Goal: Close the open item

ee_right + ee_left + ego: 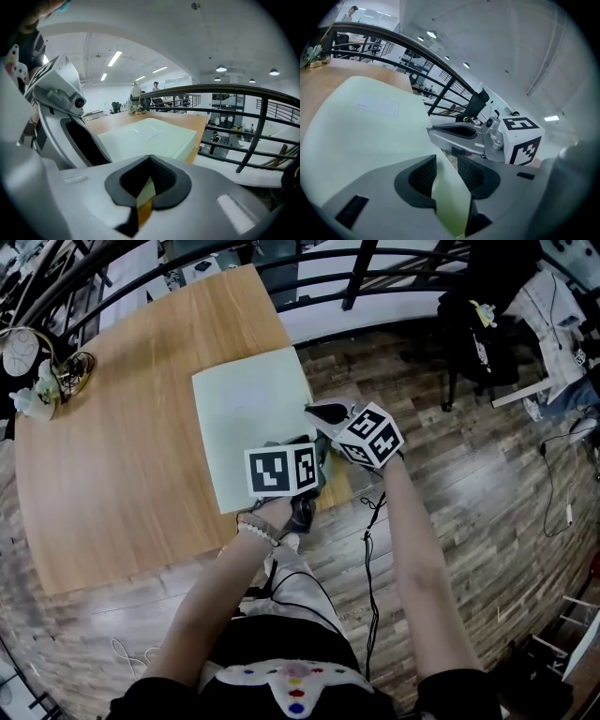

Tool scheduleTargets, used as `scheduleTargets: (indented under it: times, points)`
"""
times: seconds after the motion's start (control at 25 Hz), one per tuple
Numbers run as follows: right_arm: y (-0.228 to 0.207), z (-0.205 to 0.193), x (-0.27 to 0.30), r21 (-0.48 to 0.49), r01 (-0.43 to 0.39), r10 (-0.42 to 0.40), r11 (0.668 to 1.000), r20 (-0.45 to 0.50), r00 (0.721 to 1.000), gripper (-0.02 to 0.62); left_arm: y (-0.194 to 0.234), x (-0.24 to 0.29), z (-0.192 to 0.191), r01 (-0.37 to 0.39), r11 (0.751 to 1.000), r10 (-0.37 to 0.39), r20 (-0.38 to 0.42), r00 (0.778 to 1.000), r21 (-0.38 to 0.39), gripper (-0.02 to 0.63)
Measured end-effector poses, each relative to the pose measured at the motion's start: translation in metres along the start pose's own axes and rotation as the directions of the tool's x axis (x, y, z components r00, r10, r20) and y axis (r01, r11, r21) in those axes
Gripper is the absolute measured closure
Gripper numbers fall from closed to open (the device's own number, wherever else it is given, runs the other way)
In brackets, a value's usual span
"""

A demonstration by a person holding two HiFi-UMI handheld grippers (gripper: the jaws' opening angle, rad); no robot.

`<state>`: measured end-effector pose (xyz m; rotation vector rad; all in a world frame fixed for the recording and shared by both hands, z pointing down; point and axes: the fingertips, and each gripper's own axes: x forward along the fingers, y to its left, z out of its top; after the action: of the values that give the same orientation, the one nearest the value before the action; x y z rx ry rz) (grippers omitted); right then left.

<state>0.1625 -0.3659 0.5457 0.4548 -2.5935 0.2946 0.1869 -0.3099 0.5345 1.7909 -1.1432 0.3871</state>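
Centrally, pale green box (246, 418) on wooden table (122, 446), left gripper (447, 174) released, jaws straddling its edge, right gripper (150, 174) clenched.

Left tool (447, 174) agape, right tool (149, 180) closed

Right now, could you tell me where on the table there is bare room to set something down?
The wood of the table between the ornaments at its left corner and the pale green folder is bare. The folder's near edge is crowded: the left gripper and right gripper meet there.
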Motion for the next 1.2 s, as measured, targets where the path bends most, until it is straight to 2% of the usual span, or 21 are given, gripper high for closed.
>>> scheduleTargets:
  times: [0.08, 0.12, 0.2, 0.32, 0.44, 0.56, 0.68, 0.76, 0.88, 1.2]
  points:
    - [0.000, -0.001, 0.001, -0.016, -0.003, 0.002, 1.000, -0.012, 1.000, 0.588, -0.006, -0.003, -0.003, 0.036, 0.999, -0.036, -0.014, 0.999, 0.017, 0.445]
    - [0.000, -0.002, 0.002, -0.018, -0.002, 0.001, 1.000, -0.016, 1.000, 0.588, -0.009, -0.005, -0.005, 0.056, 0.998, -0.056, -0.018, 0.998, 0.007, 0.469]
    - [-0.001, -0.001, 0.001, -0.008, 0.000, -0.001, 1.000, -0.014, 1.000, 0.588, -0.005, -0.013, -0.010, 0.060, 0.998, -0.060, -0.012, 0.998, -0.002, 0.470]
    - [-0.002, -0.001, 0.001, 0.014, 0.018, -0.018, 1.000, 0.014, 1.000, 0.588, 0.005, -0.029, -0.013, 0.033, 0.998, -0.035, 0.029, 0.999, 0.054, 0.498]
    - [-0.002, 0.000, 0.002, 0.031, 0.042, -0.043, 0.999, 0.036, 0.998, 0.588, 0.009, -0.045, -0.011, 0.038, 0.994, -0.046, 0.071, 0.996, 0.106, 0.516]
    - [-0.001, 0.000, 0.003, 0.022, 0.059, -0.059, 0.998, 0.025, 0.998, 0.588, 0.012, -0.061, -0.005, 0.057, 0.993, -0.070, 0.129, 0.989, 0.104, 0.545]
    - [0.002, 0.003, -0.001, 0.033, 0.071, -0.072, 0.997, 0.027, 0.997, 0.588, 0.015, -0.079, 0.003, 0.072, 0.992, -0.091, 0.193, 0.977, 0.103, 0.568]
    - [0.006, 0.014, -0.006, 0.057, 0.076, -0.080, 0.995, 0.060, 0.995, 0.588, 0.018, -0.092, 0.010, 0.083, 0.989, -0.109, 0.226, 0.968, 0.121, 0.574]
    - [0.007, 0.035, -0.020, 0.055, 0.138, -0.144, 0.989, 0.114, 0.983, 0.588, 0.017, -0.115, 0.022, 0.106, 0.980, -0.150, 0.272, 0.951, 0.168, 0.584]
    - [0.047, 0.076, -0.049, -0.003, 0.298, -0.292, 0.955, 0.183, 0.939, 0.588, 0.012, -0.180, 0.047, 0.132, 0.920, -0.272, 0.356, 0.894, 0.369, 0.597]
